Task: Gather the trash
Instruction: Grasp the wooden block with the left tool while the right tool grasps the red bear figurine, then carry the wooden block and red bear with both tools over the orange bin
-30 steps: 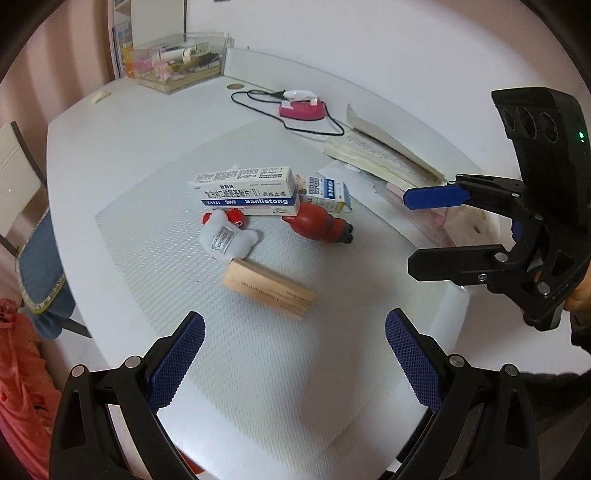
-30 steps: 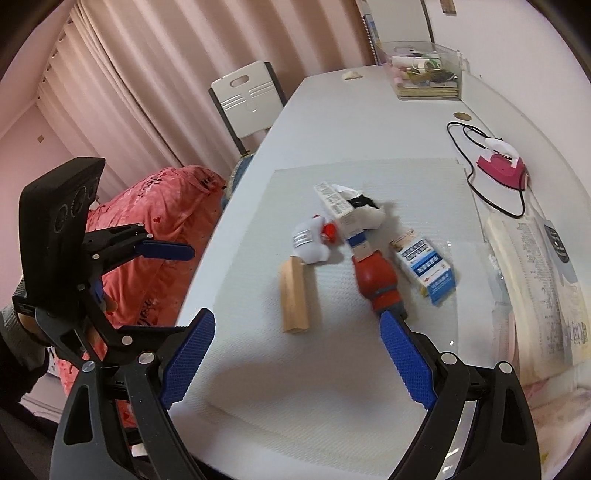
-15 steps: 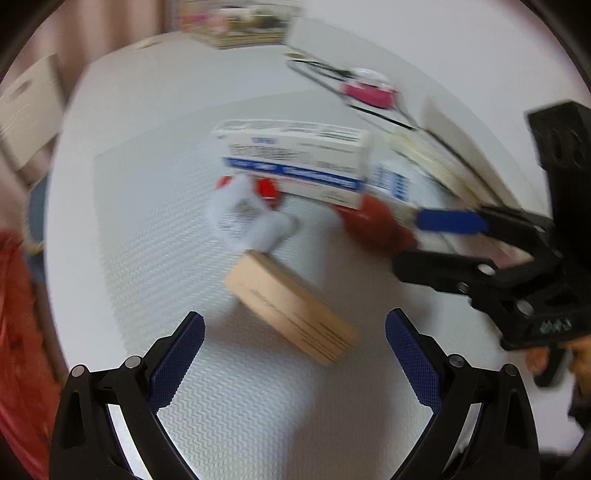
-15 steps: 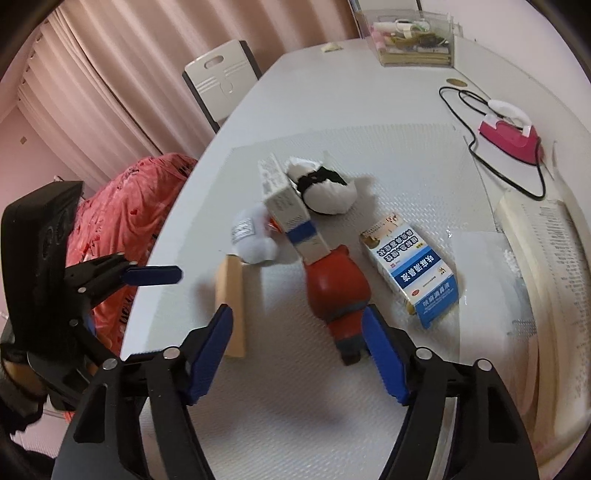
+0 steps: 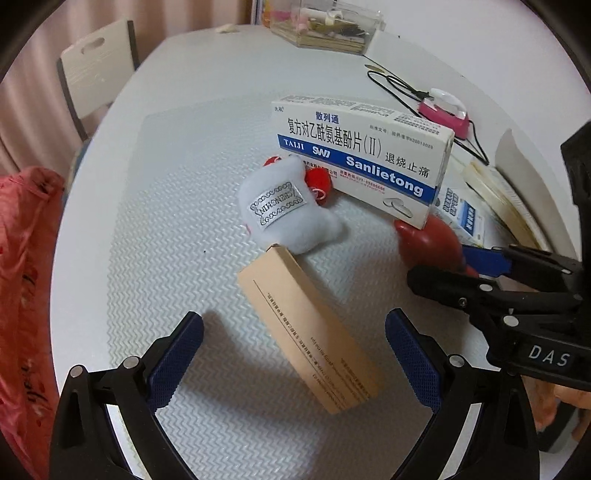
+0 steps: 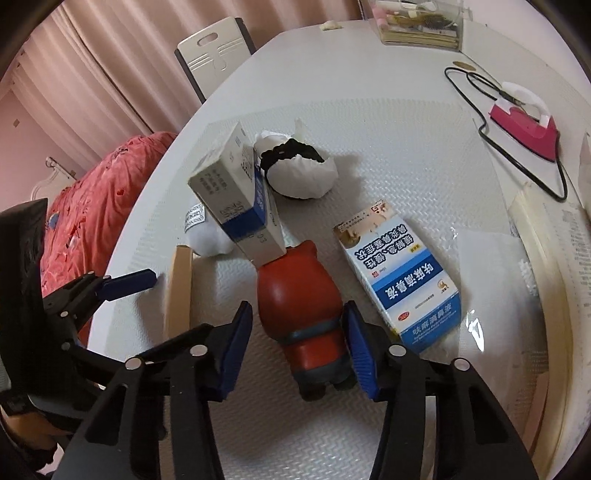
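Note:
A tan cardboard box lies on the textured mat between the open jaws of my left gripper, near their tips. A white Sanlietong medicine box leans on a red bear figure. My right gripper is open with its blue pads on either side of the bear, close to it. A white plush tag toy lies behind the tan box. A blue-and-white box lies right of the bear. A crumpled white wad with a black band lies farther back.
A pink mini iron with a black cord sits at the right. Stacked papers line the right table edge. A clear organiser tray stands at the back. A white chair and a red cloth are left of the table.
Both grippers moved forward and down to the pile. The left now straddles the tan box. The right has narrowed around the red bear.

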Available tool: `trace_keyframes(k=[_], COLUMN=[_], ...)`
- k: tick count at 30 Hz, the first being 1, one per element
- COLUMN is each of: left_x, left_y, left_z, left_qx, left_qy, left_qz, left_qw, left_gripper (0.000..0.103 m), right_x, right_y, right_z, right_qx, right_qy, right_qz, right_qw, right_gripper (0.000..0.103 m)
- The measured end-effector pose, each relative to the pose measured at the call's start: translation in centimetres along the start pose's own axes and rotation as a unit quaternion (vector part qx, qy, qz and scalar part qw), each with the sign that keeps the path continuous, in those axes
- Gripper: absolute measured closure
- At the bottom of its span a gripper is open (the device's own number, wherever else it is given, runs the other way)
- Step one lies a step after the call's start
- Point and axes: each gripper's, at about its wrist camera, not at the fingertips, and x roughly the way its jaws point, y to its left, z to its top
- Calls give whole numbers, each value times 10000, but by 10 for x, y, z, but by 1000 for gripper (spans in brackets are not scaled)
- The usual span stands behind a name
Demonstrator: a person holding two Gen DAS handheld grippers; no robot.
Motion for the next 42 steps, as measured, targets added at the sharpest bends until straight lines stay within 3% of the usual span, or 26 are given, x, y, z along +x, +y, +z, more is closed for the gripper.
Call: trace_keyframes(k=[3,4,8,10,12,18,24,35,42], left_x=[-2,-3,-12,-16,-18,-25,-53,-125,-168], left_y=[3,5,15,22,32,40,38,41,65], left_z=[0,0,-7,-9,-8,-15,-30,-45,-55], left_qx=[6,56,351,480,448,380,630,1294,1386], left_qy=[-36,-40,-59,-56,-39,136,144,-108,-343], left_qz=[-92,-118,-11,12,-49,-534,-741,-726,-589], left_qw=[10000,9999,9994,9988,9990,9978,9952,9889,9880], left_gripper=[7,12,38,59,70,71,71,71,71], right_x=[-1,-1,-3,-3,-3,-9,-26,-76,-100], right_y=[0,-1,1,0,2,16,27,65,107], right_z=[-2,-2,-5,-5,-6,-15,-26,-42,-40], right_qx=[-40,-6,-35,-26,-27,-148,-206,-651,-1197], right_qy=[-33,-49,-84,-90,-84,-14,42,-65,-235], right_qz=[-15,19,-7,3,35,334,540,733,892], right_qw=[10000,10000,10000,10000,10000,9993,9983,9952,9885], right_gripper=[61,61,62,62,62,62,63,63,63])
